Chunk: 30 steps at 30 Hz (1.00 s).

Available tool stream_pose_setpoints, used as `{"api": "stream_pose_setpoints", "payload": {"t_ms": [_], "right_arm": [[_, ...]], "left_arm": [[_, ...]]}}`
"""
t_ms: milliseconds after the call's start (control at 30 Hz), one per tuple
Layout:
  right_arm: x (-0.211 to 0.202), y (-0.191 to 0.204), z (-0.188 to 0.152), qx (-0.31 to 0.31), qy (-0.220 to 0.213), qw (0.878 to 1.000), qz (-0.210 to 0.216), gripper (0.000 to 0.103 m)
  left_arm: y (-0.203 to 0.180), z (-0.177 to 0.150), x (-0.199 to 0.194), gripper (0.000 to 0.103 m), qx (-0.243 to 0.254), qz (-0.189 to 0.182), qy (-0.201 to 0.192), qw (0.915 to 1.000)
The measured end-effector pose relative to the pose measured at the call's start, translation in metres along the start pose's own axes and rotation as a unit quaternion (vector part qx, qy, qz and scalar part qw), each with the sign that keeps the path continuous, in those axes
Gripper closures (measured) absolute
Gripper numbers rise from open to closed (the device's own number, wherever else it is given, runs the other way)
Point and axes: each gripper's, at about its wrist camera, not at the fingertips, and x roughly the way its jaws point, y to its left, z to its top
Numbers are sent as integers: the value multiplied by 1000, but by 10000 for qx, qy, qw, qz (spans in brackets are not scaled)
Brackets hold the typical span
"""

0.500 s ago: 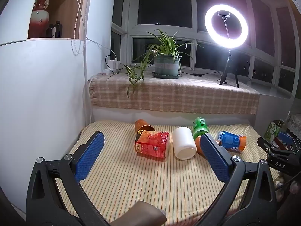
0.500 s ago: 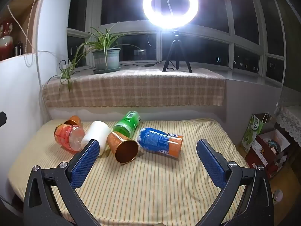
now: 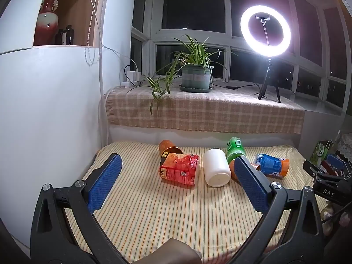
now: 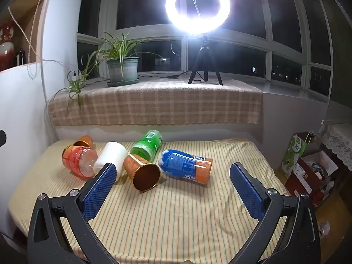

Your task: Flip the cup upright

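Note:
Several cups lie on their sides on the striped table cloth (image 3: 176,215). From left: a small orange cup (image 3: 168,147), a red cup (image 3: 181,169), a white cup (image 3: 216,170), a green cup (image 3: 235,148), a copper-lined orange cup (image 4: 143,171) and a blue-and-orange cup (image 4: 187,167). My left gripper (image 3: 178,171) is open and empty, held short of the red and white cups. My right gripper (image 4: 171,180) is open and empty, held short of the copper-lined cup and the blue cup.
A checked cloth covers the window ledge (image 4: 154,103) behind the table, with a potted plant (image 4: 123,68) and a ring light on a tripod (image 4: 198,6). A white wall (image 3: 44,110) stands at the left. Boxes and bags (image 4: 308,162) sit on the floor at the right.

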Motion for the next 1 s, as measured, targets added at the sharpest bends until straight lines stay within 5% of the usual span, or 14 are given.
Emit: {"api": "stream_pose_setpoints", "payload": {"t_ms": [1000], "right_arm": [[1, 2, -2, 35, 20, 10000, -17, 1]], "left_arm": [[-1, 0, -1, 0, 12, 5, -19, 10000]]}}
